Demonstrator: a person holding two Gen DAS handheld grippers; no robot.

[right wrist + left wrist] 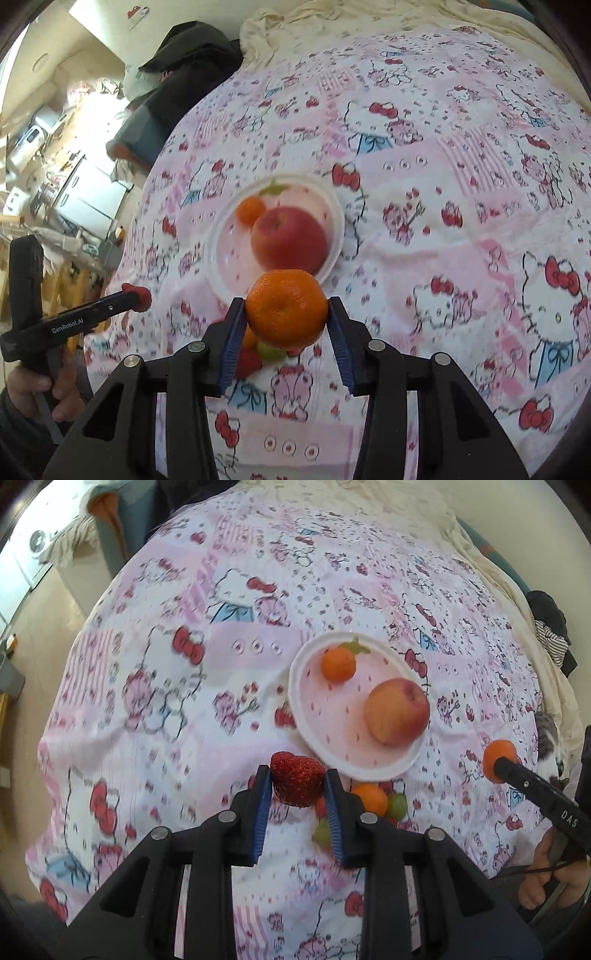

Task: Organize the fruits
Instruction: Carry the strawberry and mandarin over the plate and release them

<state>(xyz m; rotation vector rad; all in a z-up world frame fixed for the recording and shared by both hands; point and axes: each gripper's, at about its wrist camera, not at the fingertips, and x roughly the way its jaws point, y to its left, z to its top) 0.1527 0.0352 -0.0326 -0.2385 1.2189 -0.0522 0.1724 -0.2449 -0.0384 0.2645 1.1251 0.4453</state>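
Note:
My left gripper (297, 777) is shut on a red strawberry (297, 779), held above the cloth just short of the white plate (295, 686). An apple (397, 712) and a small orange (338, 663) with a green leaf lie on that plate. My right gripper (287, 304) is shut on a mandarin (287, 308), also near the plate's (336, 236) front edge, with the apple (290, 238) behind it. Below the grippers an orange (371, 799), green grapes (397, 805) and another strawberry (248, 363) lie on the cloth. The right gripper's mandarin (498, 760) shows at the right of the left wrist view.
A pink cartoon-print cloth (166, 701) covers the bed. A cream blanket (369, 18) is bunched at the far side, with dark clothing (184, 62) beyond it. Striped fabric (554, 638) lies at the right edge. A hand (33, 387) holds the left tool.

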